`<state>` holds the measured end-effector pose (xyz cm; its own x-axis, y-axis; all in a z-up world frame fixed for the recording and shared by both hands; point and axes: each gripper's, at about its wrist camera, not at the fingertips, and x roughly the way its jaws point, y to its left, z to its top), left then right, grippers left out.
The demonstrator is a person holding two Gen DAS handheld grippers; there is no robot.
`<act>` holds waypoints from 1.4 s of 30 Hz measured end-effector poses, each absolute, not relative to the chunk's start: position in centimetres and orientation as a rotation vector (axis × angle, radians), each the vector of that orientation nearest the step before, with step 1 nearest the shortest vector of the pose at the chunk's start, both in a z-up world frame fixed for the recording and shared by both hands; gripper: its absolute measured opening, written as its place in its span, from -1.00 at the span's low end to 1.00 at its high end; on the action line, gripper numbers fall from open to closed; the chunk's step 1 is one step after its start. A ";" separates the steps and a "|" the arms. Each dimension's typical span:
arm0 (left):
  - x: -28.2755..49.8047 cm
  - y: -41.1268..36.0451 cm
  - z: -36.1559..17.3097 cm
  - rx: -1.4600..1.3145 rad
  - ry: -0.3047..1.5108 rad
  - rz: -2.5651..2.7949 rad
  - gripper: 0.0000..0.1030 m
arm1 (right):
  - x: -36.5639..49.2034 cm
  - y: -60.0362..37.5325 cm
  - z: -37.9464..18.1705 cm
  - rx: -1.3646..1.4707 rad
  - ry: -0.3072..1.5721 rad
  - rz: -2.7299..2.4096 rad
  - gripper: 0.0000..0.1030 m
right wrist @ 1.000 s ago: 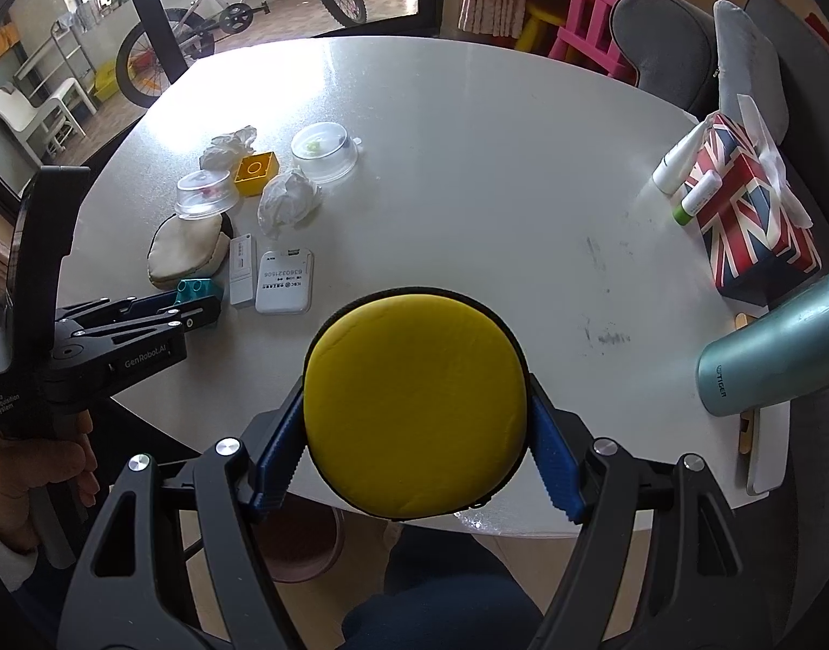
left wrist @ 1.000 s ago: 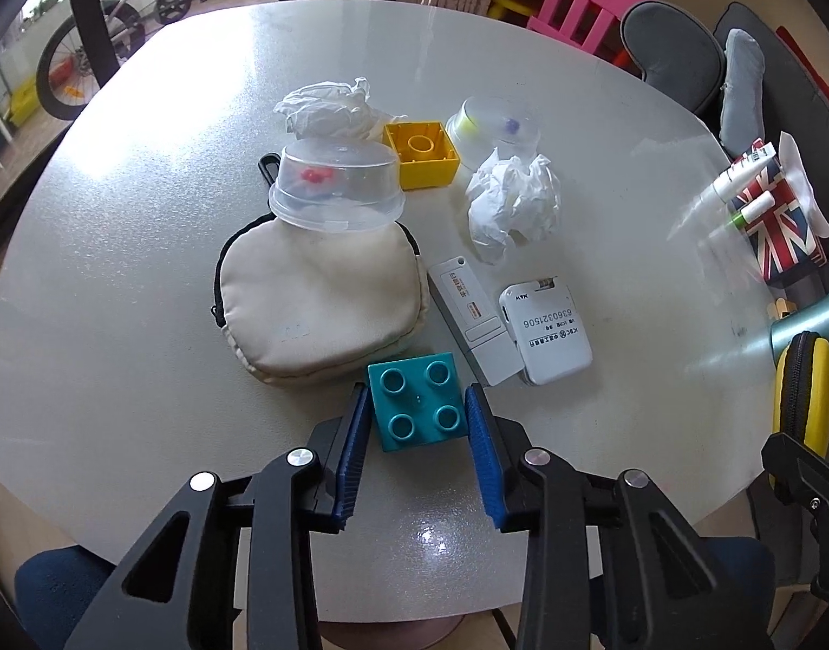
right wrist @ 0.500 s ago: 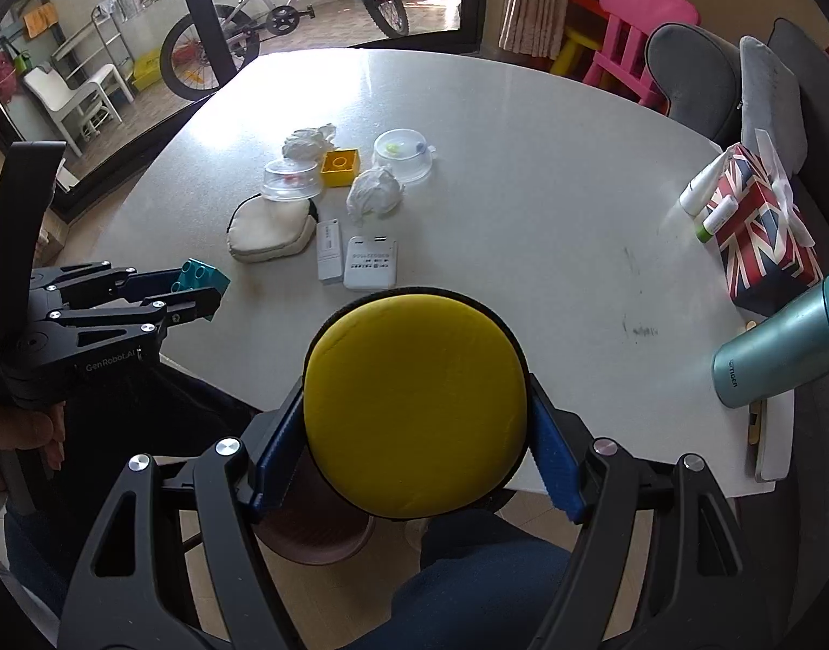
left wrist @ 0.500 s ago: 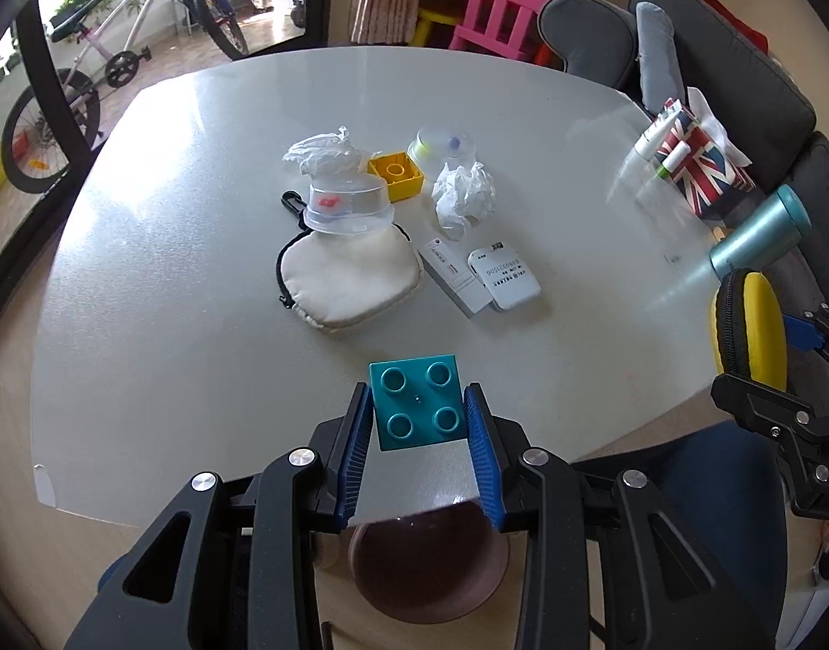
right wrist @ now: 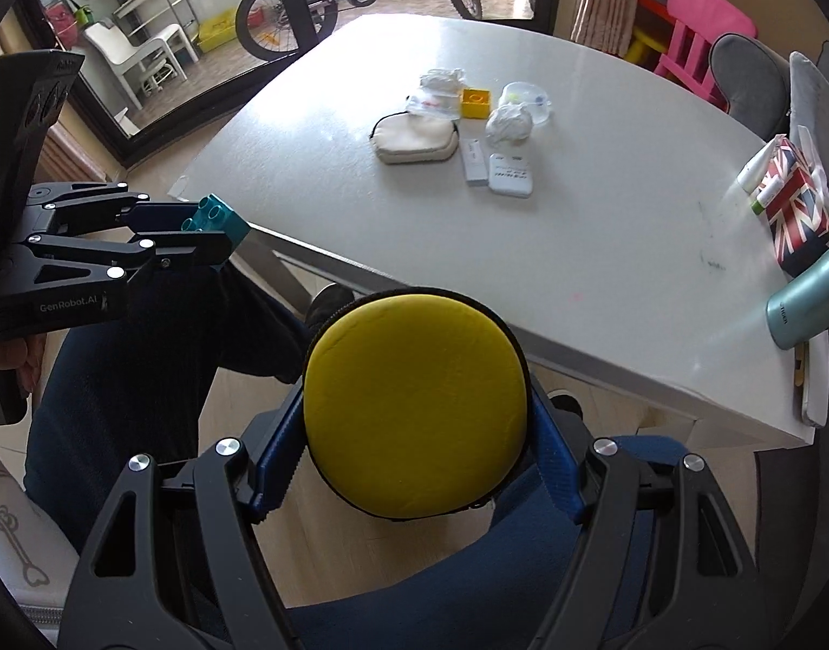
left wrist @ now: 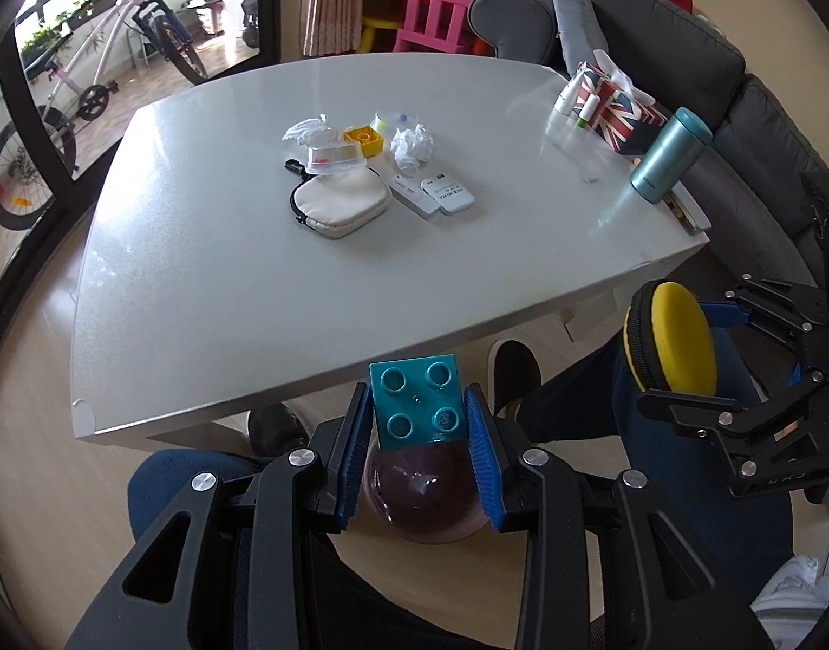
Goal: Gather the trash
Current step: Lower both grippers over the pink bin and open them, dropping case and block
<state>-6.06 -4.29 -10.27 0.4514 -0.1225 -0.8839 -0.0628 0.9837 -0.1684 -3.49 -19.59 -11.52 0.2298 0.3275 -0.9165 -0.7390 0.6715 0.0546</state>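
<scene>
You've got the teal brick [left wrist: 417, 402] clamped between the left gripper [left wrist: 417, 455] pads, jaws narrow and tight on its sides, hanging just off the near table edge at lower centre of the left view. Right under it there's a dark round bin [left wrist: 425, 493] on the floor, so my guess is you're holding it there to drop it in.

The right gripper [right wrist: 414, 482] is clamped on the yellow case [right wrist: 416, 406], jaws wide because the thing is wide, pads pressing both sides. It sits low in the right view, out over your lap and off the table too. Probably the next thing for the bin, or just parked while the left does its drop.

The obvious trash is on the table [left wrist: 224, 292], upper middle of the left view: a tissue wad [left wrist: 412, 146] and a second wad [left wrist: 311, 130], sitting among a yellow brick [left wrist: 364, 141], two plastic cups, a beige pouch [left wrist: 341, 203] and two white boxes [left wrist: 433, 196]. All well apart from both grippers.

Far right edge has a flag tissue box [left wrist: 614, 108] and a teal flask [left wrist: 671, 154]. The table's white and glossy. Behind it are a pink chair, a grey sofa and a bike by the glass door at upper left.
</scene>
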 end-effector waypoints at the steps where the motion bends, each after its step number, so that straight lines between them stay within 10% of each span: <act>1: -6.7 -4.4 -10.3 -0.191 1.101 -0.044 -0.33 | -4.1 -19.5 -11.8 -0.440 1.120 0.779 0.43; 14: -10.8 -4.7 -12.1 -0.227 1.098 -0.075 -0.33 | -7.3 -19.3 -14.3 -0.456 1.131 0.828 0.78; 37: -9.7 -6.8 -13.6 -0.179 1.168 -0.188 -0.31 | -4.6 -22.2 -12.9 -0.370 1.068 0.723 0.83; 38: -9.6 -6.9 -13.7 -0.176 1.172 -0.189 -0.26 | -4.5 -22.3 -12.9 -0.366 1.068 0.720 0.83; 40: -9.4 -7.0 -13.7 -0.184 1.169 -0.195 0.61 | -4.2 -22.5 -13.1 -0.358 1.071 0.714 0.83; 42: -9.3 -7.0 -13.5 -0.194 1.144 -0.199 0.83 | -4.1 -22.7 -13.2 -0.352 1.074 0.711 0.83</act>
<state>-9.35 -7.00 -13.51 0.3998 -0.2548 -0.8805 0.0575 0.9657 -0.2534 -4.05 -22.69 -13.20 0.2870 0.3550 -0.8897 -0.6803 0.7294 0.0716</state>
